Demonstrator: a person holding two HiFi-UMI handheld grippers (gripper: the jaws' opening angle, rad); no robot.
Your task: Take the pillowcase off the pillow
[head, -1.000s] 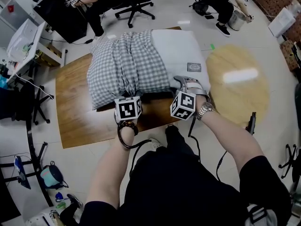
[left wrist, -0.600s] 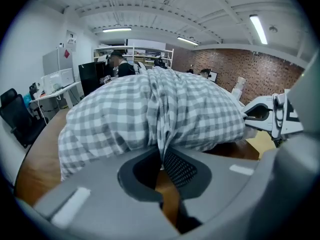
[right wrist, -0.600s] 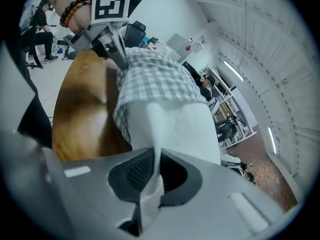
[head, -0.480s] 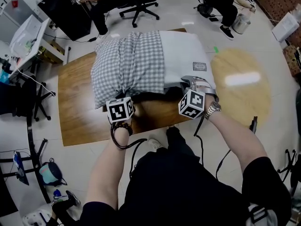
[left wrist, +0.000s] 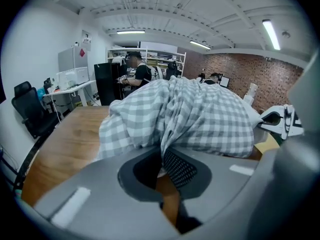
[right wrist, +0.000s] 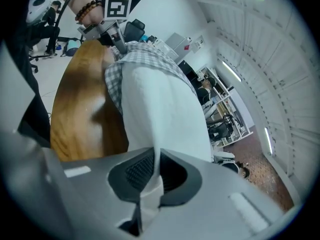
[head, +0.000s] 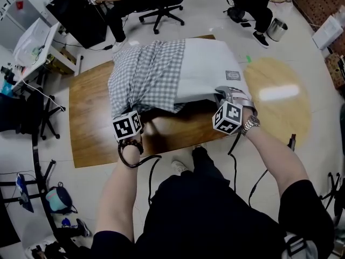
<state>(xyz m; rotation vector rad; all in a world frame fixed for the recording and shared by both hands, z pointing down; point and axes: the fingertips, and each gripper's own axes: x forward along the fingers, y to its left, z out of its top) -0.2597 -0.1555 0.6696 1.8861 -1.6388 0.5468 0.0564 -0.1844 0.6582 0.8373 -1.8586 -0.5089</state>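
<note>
Forearms both reach forward from the body and spread apart toward the near edge of the pillow (head: 207, 69). The left forearm (head: 121, 193) carries a beaded bracelet (head: 129, 147) at the wrist, the right forearm (head: 275, 155) a wristwatch (head: 250, 124). Each gripper points away from the person and angles downward, marker cube uppermost.

Left gripper (left wrist: 165, 156): the jaws have just been closing and now pinch a gathered fold of the checked pillowcase (head: 145, 77) at its near left corner. Cloth fans up and out from between the pads.

Right gripper (right wrist: 152, 171): the jaws are clamped on a pinch of white pillow cloth at the near right corner. A strip of white runs straight down between the pads.

Pillow lies on the wooden surface (head: 89, 123), long axis running left to right across the head view. The grey-and-white pillowcase covers the left half only. The right half is bare white, with a small dark label (head: 233, 75) near its near right corner. The case mouth faces right, its edge crossing the pillow about midway. The near edge looks raised off the surface, with dark shadow beneath it between the two grippers.

Round pale wooden table (head: 280, 90) stands just beyond the pillow's bare end.
</note>
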